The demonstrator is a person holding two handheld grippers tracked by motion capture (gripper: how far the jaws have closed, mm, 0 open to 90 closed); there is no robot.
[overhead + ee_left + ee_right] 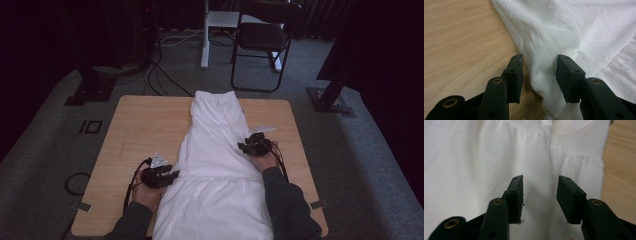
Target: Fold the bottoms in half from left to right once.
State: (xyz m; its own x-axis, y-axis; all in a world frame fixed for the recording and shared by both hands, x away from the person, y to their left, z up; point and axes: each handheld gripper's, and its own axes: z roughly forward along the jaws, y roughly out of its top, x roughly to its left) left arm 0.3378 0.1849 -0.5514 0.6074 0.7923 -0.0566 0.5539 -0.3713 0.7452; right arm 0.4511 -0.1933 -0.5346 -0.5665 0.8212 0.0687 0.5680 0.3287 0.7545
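Note:
A white garment [216, 160] lies lengthwise down the middle of the wooden table [140, 130], narrow at the far end and wide toward me. My left gripper [172, 175] rests at the garment's left edge, open, with a raised fold of the white cloth [541, 75] between its fingers [515, 75]. My right gripper [246, 146] sits at the garment's right edge, farther up the table, open over flat cloth [499, 165] with a gathered seam [564, 153] ahead of it.
Bare table wood lies left of the garment [461, 45] and at its right edge [621, 170]. Beyond the table stand a black folding chair [262, 40], a white post [205, 35], dark stand bases [330, 100] and loose cables [160, 75] on grey carpet.

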